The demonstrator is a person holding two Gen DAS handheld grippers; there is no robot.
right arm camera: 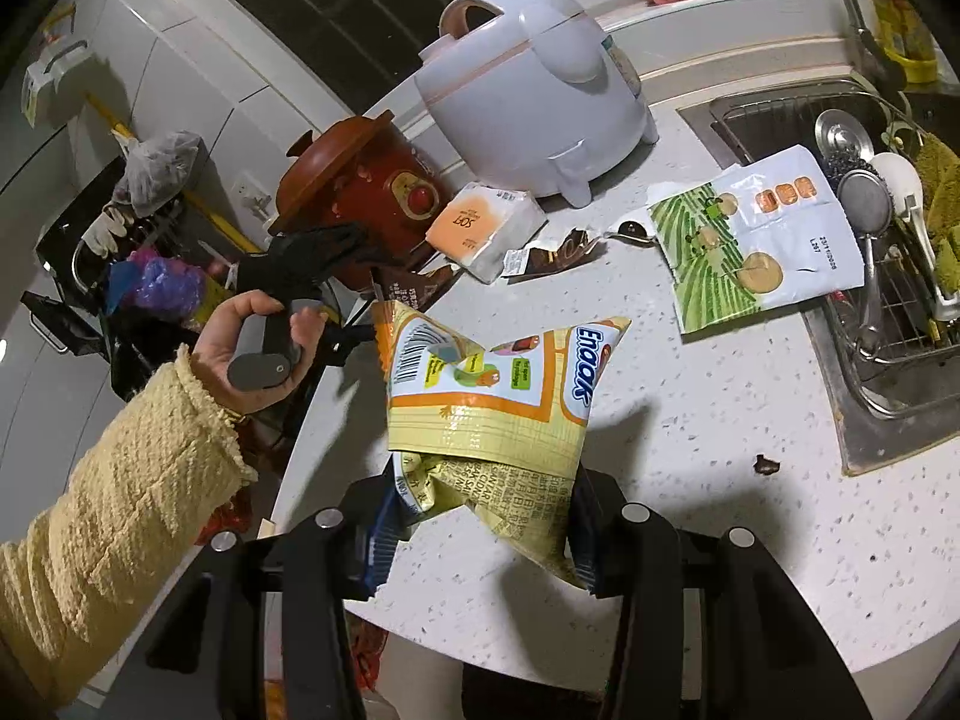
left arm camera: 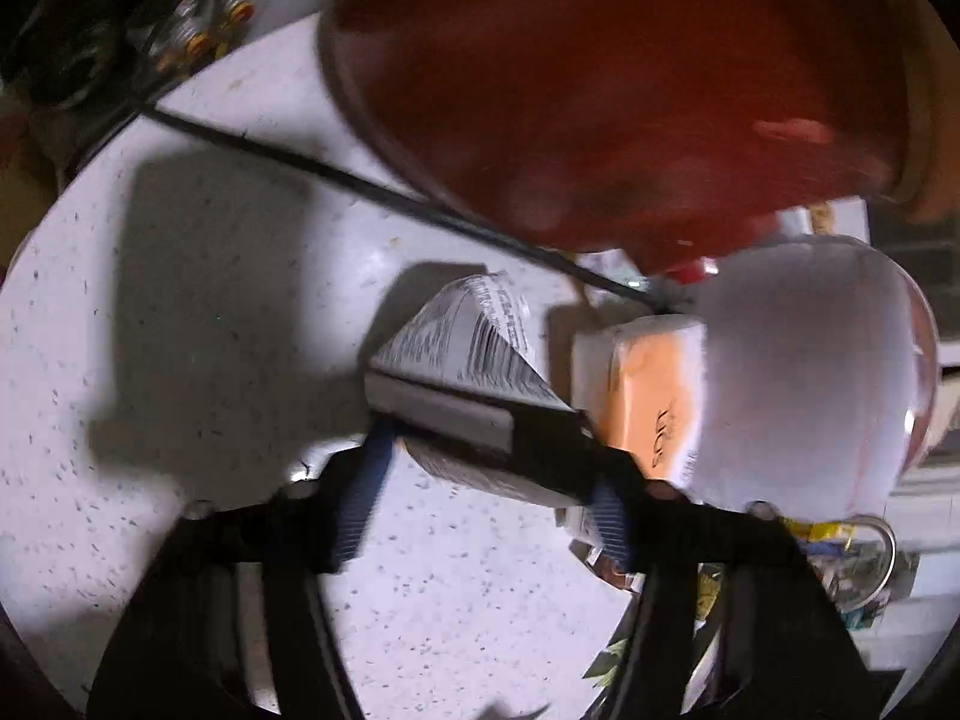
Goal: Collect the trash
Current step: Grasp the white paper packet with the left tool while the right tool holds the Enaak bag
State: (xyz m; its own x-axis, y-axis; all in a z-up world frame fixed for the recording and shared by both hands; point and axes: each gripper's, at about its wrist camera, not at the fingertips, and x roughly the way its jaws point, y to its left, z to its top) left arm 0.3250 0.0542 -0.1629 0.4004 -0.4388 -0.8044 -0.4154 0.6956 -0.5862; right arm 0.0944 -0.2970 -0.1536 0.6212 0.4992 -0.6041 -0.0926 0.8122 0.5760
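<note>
At the desk's (right arm camera: 690, 420) left edge, the left gripper (left arm camera: 489, 468) pinches a dark wrapper (left arm camera: 468, 354) with white print beside the red cooker (right arm camera: 360, 192). To its right, the right gripper (right arm camera: 480, 516) pinches a yellow snack bag (right arm camera: 492, 396) above the desk, with a green-and-white packet (right arm camera: 756, 234) lying by the sink (right arm camera: 870, 360).

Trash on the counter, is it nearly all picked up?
Not yet, and nothing shows as binned. The right fingers hold the yellow snack bag; the left fingers pinch a printed wrapper. The green-and-white bag and brown wrapper lie on the counter.
</note>
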